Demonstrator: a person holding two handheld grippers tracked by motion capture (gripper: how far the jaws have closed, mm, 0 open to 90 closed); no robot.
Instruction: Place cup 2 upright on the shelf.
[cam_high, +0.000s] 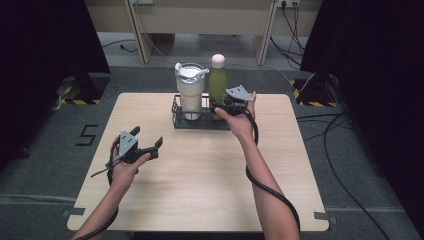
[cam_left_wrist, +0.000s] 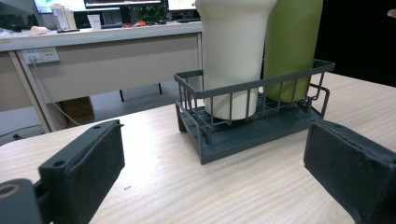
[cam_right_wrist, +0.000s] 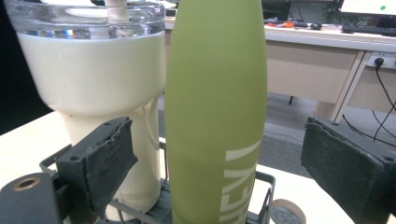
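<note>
Reaching its wide-open jaws around the tall matte-green metal bottle standing in the dark wire rack, the right gripper is lining up a grasp while the left gripper is hovering open nearby

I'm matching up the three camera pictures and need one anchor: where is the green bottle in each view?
High view: the green bottle stands in the dark wire rack at the table's far edge, right of the cream tumbler.
Left gripper view: green bottle at upper right, in the rack's far end.
Right gripper view: green bottle at centre, between the open jaws.
Shared landmark: the cream tumbler beside it.
</note>
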